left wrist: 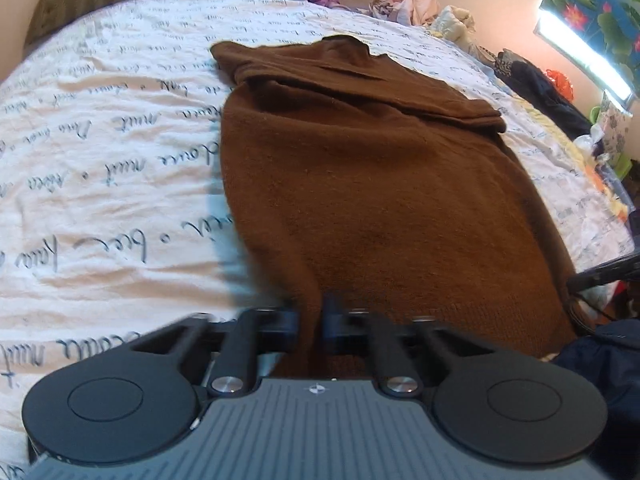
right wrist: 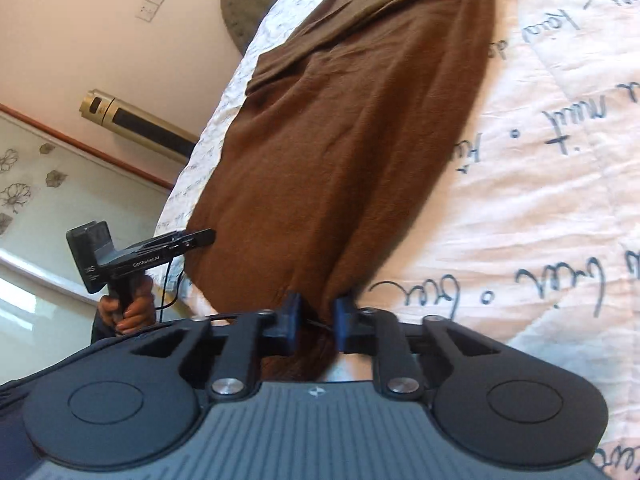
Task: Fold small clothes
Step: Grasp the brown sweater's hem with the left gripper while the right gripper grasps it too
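A brown sweater [left wrist: 360, 184] lay flat on the bed [left wrist: 100, 152], lengthwise down the white quilt with dark script, its near hem at the bed's near edge and a sleeve folded across its far end. The left gripper [left wrist: 310, 320] was clenched on a bunched pinch of the sweater's near hem, cloth gathered between its dark blue pads [left wrist: 332, 316]. The right gripper [right wrist: 318, 316] was likewise clamped on the sweater's hem at another corner, brown knit squeezed between its pads. In the right wrist view the left gripper [right wrist: 200, 236] reached the sweater's edge from the side, a hand [right wrist: 132, 304] around its handle. Piled clothes [left wrist: 404, 0] sat at the bed's far edge.
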`<state>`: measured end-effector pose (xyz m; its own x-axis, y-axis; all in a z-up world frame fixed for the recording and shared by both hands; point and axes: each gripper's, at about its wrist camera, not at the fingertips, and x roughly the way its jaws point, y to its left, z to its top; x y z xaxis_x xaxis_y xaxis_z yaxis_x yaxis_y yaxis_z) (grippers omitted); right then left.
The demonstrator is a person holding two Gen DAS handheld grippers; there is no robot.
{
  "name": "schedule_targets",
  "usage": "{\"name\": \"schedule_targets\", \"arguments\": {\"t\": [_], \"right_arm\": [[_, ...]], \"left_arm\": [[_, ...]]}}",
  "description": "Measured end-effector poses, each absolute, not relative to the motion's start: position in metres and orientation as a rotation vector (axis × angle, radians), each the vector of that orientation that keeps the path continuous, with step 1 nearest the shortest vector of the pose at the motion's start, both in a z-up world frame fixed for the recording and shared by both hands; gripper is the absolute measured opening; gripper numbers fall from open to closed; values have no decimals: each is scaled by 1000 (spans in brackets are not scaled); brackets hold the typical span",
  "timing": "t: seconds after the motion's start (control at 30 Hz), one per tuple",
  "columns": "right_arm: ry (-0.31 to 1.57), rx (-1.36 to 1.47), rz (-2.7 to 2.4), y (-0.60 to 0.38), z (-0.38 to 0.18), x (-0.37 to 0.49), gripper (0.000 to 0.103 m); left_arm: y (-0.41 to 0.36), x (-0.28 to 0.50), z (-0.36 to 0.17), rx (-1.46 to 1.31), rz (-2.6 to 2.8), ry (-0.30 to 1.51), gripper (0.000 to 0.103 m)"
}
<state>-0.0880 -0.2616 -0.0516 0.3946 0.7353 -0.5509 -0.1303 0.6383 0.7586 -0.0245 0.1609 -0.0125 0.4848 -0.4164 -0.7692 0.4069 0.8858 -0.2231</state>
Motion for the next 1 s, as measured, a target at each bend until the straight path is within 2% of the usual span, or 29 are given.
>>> {"name": "schedule_targets", "arguments": {"t": [0.1,0.3,0.53,0.57,0.63,0.67,0.7,0.73,0.8,0.83,0.87,0.9,1.0], "right_arm": [[966,620,557,-267,-34,-96,4],[853,484,442,-298,12,-111,3],[910,189,360,-324,40,-139,5],[901,253,375,-332,40,-140,7],[876,453,494,-345,33,-136,27],[874,507,544,-345,26,-132,62],[864,517,555,-341,21,-129,87],[872,510,544,-337,14,-125,88],[919,533,539,-328,-4,-115,88],[940,562,550,-325,-13,-109,88],[962,599,573,-323,-22,-108,88],[974,619,596,-319,-27,-107,88],[993,593,642,-296,-36,-103,87]], "left_arm": [[149,-33,-8,21,-494,920,6],[134,-53,15,-121,-673,901,6],[140,-54,11,-159,-629,936,6],[142,-51,5,-152,-607,955,7],[147,-45,-6,-154,-599,977,8],[149,-43,-10,-159,-589,985,11],[153,-41,-13,-165,-580,985,16],[155,-39,-15,-174,-581,985,22],[159,-39,-17,-205,-605,971,55],[160,-39,-15,-211,-614,956,65],[161,-41,-13,-206,-610,937,79],[162,-44,-10,-186,-593,908,87],[164,-47,-9,-159,-591,890,83]]}}
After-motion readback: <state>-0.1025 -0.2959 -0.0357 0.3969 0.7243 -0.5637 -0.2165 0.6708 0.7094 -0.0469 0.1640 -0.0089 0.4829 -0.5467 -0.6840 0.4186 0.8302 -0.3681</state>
